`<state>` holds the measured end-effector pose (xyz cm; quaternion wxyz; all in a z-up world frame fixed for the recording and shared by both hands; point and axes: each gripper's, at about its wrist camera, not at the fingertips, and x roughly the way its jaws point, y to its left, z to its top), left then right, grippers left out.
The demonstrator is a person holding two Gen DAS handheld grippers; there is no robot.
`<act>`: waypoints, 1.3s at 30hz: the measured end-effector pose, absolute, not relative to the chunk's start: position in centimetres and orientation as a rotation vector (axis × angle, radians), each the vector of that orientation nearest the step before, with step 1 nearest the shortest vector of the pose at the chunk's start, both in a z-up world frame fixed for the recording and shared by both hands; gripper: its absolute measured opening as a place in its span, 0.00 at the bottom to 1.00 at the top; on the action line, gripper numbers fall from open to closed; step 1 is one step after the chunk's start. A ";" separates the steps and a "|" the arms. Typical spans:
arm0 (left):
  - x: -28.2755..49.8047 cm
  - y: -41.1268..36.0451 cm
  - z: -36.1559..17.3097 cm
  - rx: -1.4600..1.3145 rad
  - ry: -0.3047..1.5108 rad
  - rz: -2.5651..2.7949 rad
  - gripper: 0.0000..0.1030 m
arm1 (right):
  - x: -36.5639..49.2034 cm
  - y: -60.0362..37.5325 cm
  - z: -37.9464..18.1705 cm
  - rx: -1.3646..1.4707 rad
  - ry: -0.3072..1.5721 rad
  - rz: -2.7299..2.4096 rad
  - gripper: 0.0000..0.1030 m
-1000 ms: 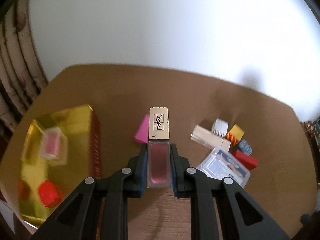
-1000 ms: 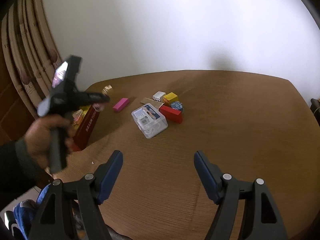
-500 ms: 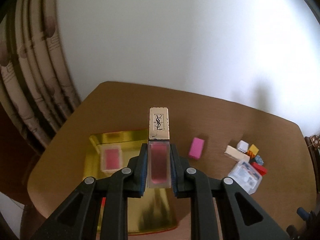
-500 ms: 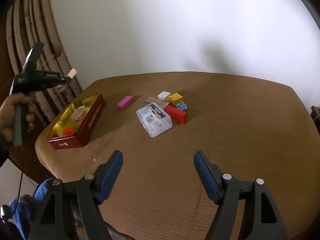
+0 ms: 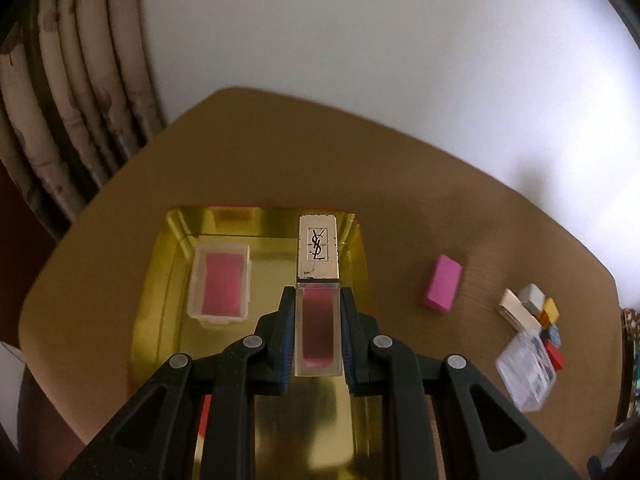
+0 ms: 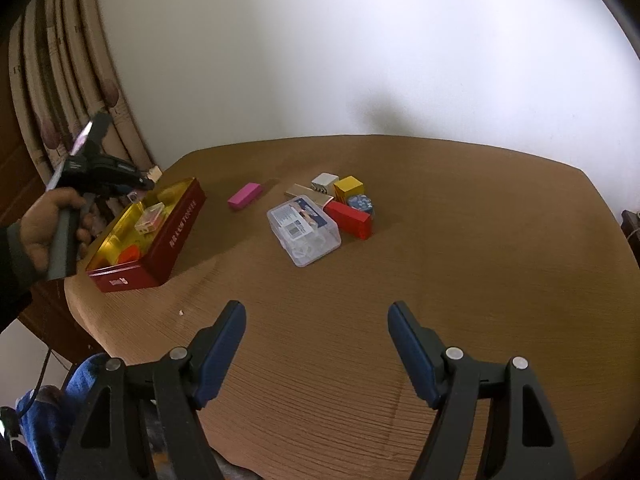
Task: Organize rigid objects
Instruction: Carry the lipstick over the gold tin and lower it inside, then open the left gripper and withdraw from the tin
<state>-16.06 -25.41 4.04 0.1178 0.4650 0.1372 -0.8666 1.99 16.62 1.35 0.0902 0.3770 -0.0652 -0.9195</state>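
Note:
My left gripper [image 5: 317, 304] is shut on a lip gloss tube [image 5: 318, 300] with a gold YSL cap and holds it above the open red tin [image 5: 168, 280] with a gold inside. In the tin lie a clear case with a pink insert [image 5: 222, 285] and a red piece [image 5: 205, 420]. In the right wrist view the left gripper [image 6: 148, 182] hovers over the tin [image 6: 176, 236]. My right gripper [image 6: 316, 320] is open and empty above the table's near side.
A pink block [image 6: 245, 196] lies right of the tin. Further right sit a clear plastic box [image 6: 304, 230], a red block [image 6: 348, 220], a yellow block [image 6: 349, 188], a white cube [image 6: 325, 183] and a blue piece [image 6: 360, 203]. Curtains [image 6: 60, 92] hang at left.
My left gripper has carried the lip gloss leftward from the pile side to above the tin and come lower over it. My right gripper has stayed open and still.

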 end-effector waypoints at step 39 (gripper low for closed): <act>-7.8 -21.6 7.9 1.131 0.412 -2.732 0.91 | 0.5 17.6 -1.1 1.200 -0.176 -2.733 0.73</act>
